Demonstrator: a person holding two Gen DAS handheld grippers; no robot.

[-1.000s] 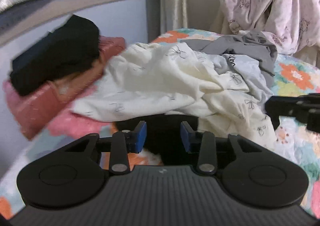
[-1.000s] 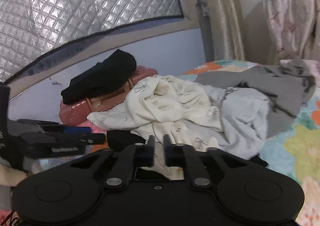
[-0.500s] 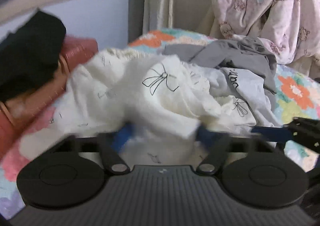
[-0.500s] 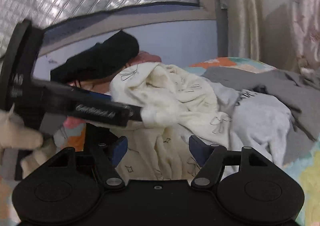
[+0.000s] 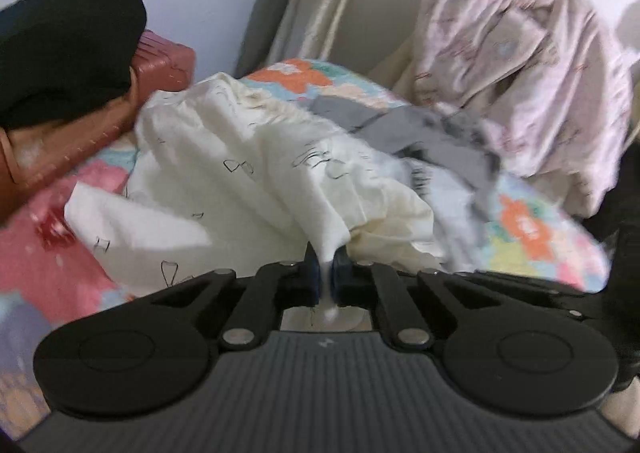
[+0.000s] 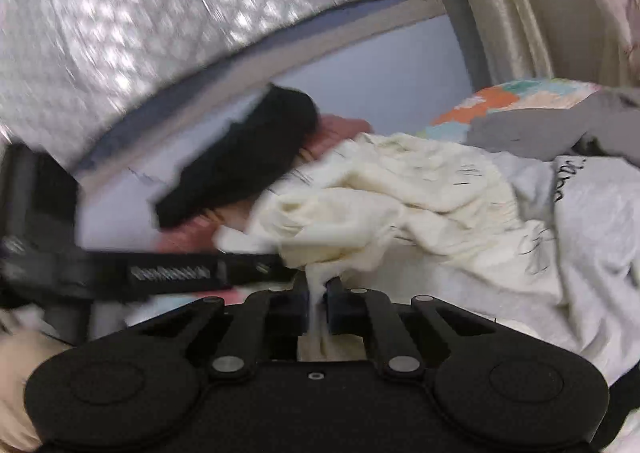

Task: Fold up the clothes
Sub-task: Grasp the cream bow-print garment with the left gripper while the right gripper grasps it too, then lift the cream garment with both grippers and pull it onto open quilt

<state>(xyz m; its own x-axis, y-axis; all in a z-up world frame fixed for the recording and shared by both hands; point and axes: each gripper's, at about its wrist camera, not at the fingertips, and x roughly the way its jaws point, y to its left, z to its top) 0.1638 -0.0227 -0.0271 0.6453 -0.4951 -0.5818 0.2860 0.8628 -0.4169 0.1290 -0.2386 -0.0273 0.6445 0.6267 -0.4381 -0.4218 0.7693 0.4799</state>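
Left wrist view: the left gripper (image 5: 326,273) has its fingers clamped on a fold of the cream shirt (image 5: 248,173), which lies heaped mid-bed (image 5: 536,229) beside a grey garment (image 5: 420,129).

Right wrist view: the right gripper (image 6: 318,299) fingers pinch another fold of the cream shirt (image 6: 400,205); the left gripper (image 6: 168,273) sits just left.

The room light was soft and even. My views were blurred by motion, most on the quilted silver window cover (image 6: 152,33) and the pink printed blanket (image 5: 520,65). The edges curved strongly.
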